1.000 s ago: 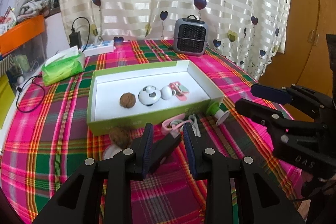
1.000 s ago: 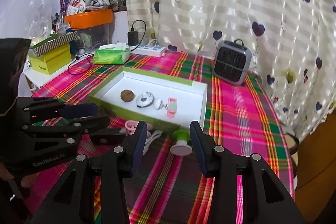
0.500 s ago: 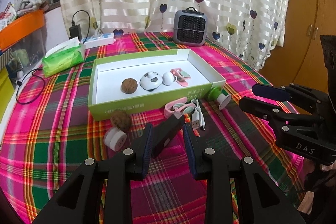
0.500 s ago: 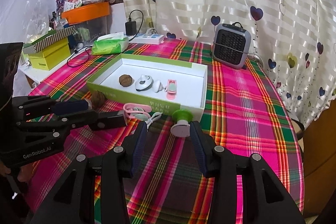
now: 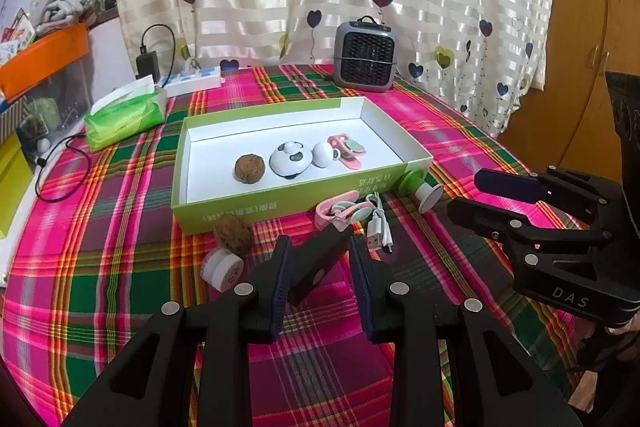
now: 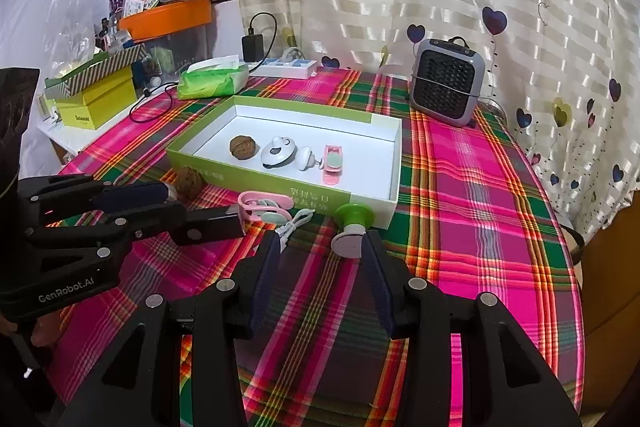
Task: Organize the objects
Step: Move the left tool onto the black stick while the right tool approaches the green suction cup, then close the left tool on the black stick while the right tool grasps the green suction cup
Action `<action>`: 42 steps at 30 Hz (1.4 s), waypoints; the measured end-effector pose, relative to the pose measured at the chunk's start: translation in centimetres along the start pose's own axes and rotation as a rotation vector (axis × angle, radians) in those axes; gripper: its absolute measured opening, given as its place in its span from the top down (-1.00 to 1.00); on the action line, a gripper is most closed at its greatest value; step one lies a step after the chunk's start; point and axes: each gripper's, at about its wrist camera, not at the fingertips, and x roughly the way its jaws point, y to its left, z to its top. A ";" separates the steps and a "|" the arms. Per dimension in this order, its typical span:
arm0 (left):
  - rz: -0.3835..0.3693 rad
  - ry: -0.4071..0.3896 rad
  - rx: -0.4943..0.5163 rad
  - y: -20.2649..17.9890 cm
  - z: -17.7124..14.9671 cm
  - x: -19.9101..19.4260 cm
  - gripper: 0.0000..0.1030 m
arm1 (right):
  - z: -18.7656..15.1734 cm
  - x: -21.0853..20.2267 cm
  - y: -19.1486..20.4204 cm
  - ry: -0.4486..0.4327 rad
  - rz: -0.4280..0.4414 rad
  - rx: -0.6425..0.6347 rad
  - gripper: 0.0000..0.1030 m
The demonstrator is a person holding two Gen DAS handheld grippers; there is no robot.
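Note:
A green-and-white box (image 5: 280, 201) (image 6: 372, 119) holds a walnut (image 5: 249, 167), a panda-like round toy (image 5: 291, 160), a white ball piece (image 5: 323, 154) and a pink clip (image 5: 347, 151). On the cloth in front lie a second walnut (image 5: 233, 233), a small white roll (image 5: 222, 269), a black flat object (image 5: 320, 259), a pink clip (image 5: 338, 211), a white USB cable (image 5: 377, 227) and a green-and-white suction piece (image 5: 420, 187) (image 6: 352, 227). My left gripper (image 5: 320, 283) is open over the black object. My right gripper (image 6: 320, 275) is open just short of the suction piece.
A grey heater (image 5: 365, 55) stands behind the box. A green tissue pack (image 5: 124, 117), a power strip (image 5: 192, 85) and a black cable (image 5: 60, 171) lie at the back left. Yellow and orange boxes (image 6: 96, 99) crowd the left shelf. The table edge curves at right.
Both grippers have pulled back and risen from the box, so more of the cloth and the loose items shows. Both stay open.

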 end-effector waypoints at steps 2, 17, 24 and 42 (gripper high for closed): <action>-0.002 0.004 -0.001 0.0 0.0 0.1 0.47 | 0.0 0.1 0.1 0.002 -0.001 0.000 0.15; -0.013 0.046 0.016 0.7 0.1 2.1 0.46 | -0.1 1.5 -0.9 0.031 -0.013 0.020 0.15; -0.041 0.054 0.035 0.8 0.1 2.8 0.40 | -0.3 2.3 -1.5 0.048 -0.002 0.033 0.15; -0.081 0.146 0.093 0.4 0.5 5.4 0.30 | 0.0 5.6 -3.7 0.120 0.075 0.089 0.15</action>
